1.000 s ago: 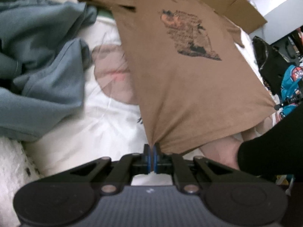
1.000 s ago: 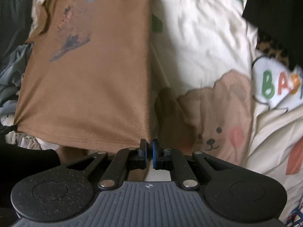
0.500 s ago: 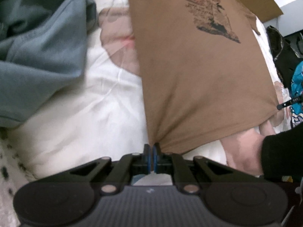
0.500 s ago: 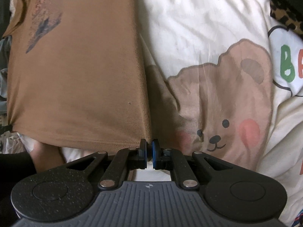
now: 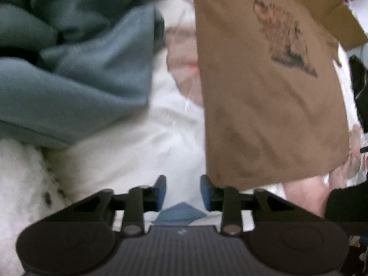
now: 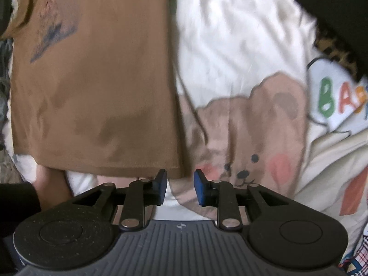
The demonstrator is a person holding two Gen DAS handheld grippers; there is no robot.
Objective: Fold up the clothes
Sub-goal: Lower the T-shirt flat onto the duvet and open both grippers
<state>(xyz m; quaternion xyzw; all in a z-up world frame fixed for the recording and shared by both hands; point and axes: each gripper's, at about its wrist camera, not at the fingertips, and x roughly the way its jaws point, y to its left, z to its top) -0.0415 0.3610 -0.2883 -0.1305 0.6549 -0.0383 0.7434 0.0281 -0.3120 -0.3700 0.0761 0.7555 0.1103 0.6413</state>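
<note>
A brown T-shirt (image 5: 271,105) with a dark chest print lies flat on the bedsheet, hem towards me. My left gripper (image 5: 182,191) hovers just off the hem's left corner; its jaws are opening, with only white sheet between them. In the right wrist view the same brown T-shirt (image 6: 92,87) fills the upper left. My right gripper (image 6: 180,184) stands at the hem's right corner; its jaws are opening too, and the corner lies loose just beyond the left pad, not pinched.
A heap of grey-blue garments (image 5: 76,69) lies left of the shirt. The white bedsheet (image 6: 241,46) carries a bear print (image 6: 257,133). Black cloth (image 6: 333,7) sits at the far right. A cardboard box (image 5: 340,13) stands behind the shirt. A sleeve (image 6: 16,204) and hand show at the lower left.
Both grippers, pinched on the shirt's two hem corners before, have parted their jaws and let the hem go. The shirt now lies flat on the sheet.
</note>
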